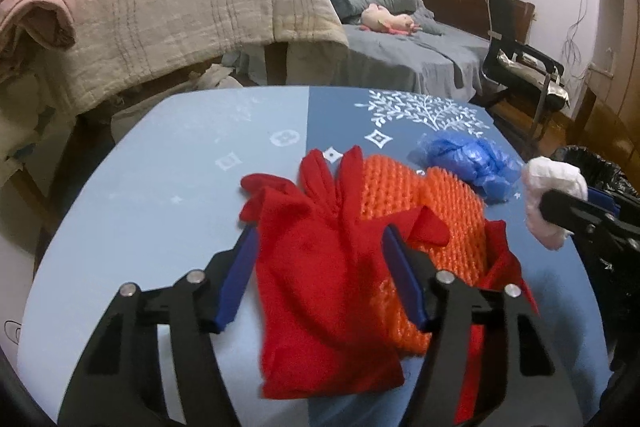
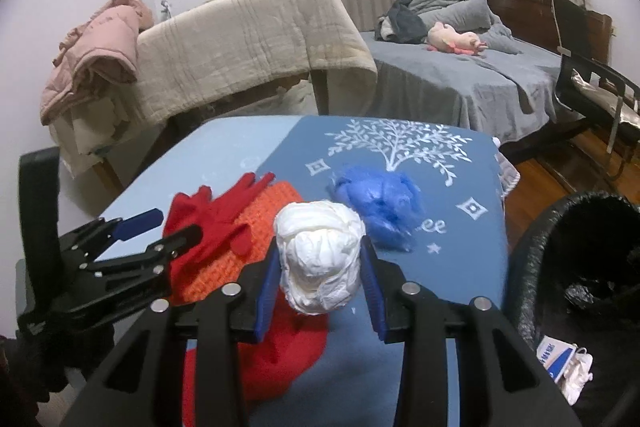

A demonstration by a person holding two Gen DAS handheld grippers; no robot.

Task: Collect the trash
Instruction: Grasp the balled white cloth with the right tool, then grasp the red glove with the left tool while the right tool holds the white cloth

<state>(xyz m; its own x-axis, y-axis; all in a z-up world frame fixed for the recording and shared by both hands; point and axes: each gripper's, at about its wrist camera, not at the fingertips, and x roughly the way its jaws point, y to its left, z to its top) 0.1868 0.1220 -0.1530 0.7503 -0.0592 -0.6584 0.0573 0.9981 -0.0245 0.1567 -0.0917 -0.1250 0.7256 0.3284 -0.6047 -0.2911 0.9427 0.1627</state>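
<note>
Bedroom clutter rings your blue patterned table (image 2: 460,267): a draped beige quilt behind, a grey bed further back, and the black-lined trash bin (image 2: 580,267) just off the table's right edge. Your right gripper (image 2: 320,279) is clamped on the crumpled white paper wad (image 2: 320,255), both blue pads pressed to its sides, apparently lifted clear of the cloth, which suits a carry to the bin. The way right looks open, with only the table edge to cross.

Your left gripper (image 1: 320,279) stands at a middling width astride the red knit glove (image 1: 316,267); the pads do not seem to press it. That glove lies over an orange knitted piece (image 1: 420,219), so a pinch may drag both. The crumpled blue plastic bag (image 2: 380,207) waits behind, apart from either gripper.
</note>
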